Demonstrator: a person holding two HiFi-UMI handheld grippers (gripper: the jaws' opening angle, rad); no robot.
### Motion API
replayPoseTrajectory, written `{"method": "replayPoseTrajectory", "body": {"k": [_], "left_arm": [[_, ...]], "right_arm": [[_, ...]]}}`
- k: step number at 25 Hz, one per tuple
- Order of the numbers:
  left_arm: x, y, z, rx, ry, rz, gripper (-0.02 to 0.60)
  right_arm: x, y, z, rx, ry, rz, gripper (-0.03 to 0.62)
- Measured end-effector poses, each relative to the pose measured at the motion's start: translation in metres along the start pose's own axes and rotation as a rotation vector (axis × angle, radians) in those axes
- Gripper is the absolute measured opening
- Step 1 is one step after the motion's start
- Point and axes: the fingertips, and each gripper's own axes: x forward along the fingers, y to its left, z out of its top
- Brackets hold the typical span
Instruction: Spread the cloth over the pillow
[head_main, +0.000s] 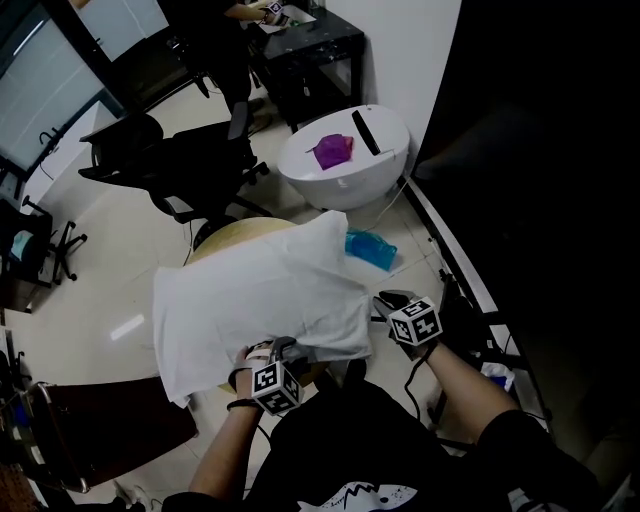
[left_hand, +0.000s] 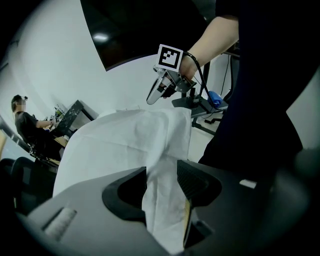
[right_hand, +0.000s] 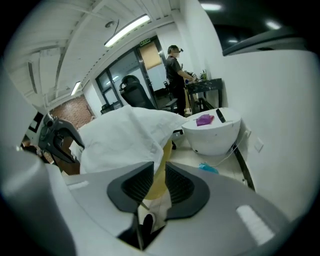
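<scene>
Bunching inside left tool's (left_hand: 161, 169) pinch, cloth (left_hand: 125, 142); right tool (right_hand: 160, 169) near

Office: swivel chairs (head_main: 185, 160), glass partitions (head_main: 45, 100), black desk (head_main: 318, 42), ceiling strip lights (right_hand: 127, 30).

Matt, creased white cloth (head_main: 250, 300); ribbed black pads (left_hand: 192, 180) set in smooth grey plastic; glossy, light-reflecting pale floor tiles (head_main: 110, 270).
</scene>
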Motion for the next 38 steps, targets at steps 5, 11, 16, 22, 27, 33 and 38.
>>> {"method": "replayPoseTrajectory", "body": {"k": [5, 11, 16, 22, 27, 33, 38], "left_arm": [[-0.015, -0.003, 0.015, 0.052, -0.069, -0.014, 0.183], [-0.061, 0.008, 0.03, 0.14, -0.165, 0.059, 0.183], [-0.086, 0.044, 0.037, 0.168, -0.158, 0.12, 0.183], [-0.082, 0.104, 0.05, 0.164, -0.139, 0.167, 0.183], [-0.066, 0.141, 0.063, 0.128, -0.132, 0.157, 0.183], [-0.031, 0.163, 0.057, 0.097, -0.085, 0.103, 0.183], [-0.006, 0.161, 0.044, 0.092, -0.035, 0.05, 0.183]], "right_arm": [[-0.019, -0.002, 0.03, 0.041, -0.043, -0.004, 0.084], [-0.025, 0.013, 0.061, 0.005, -0.061, 0.019, 0.091], [-0.016, 0.017, 0.074, -0.037, -0.031, 0.073, 0.094], [0.019, 0.013, 0.087, -0.033, 0.018, 0.146, 0.115], [0.047, 0.008, 0.099, -0.016, 0.046, 0.197, 0.12], [0.08, 0.003, 0.097, 0.013, 0.115, 0.269, 0.144], [0.101, 0.008, 0.085, 0.062, 0.175, 0.358, 0.17]]}}
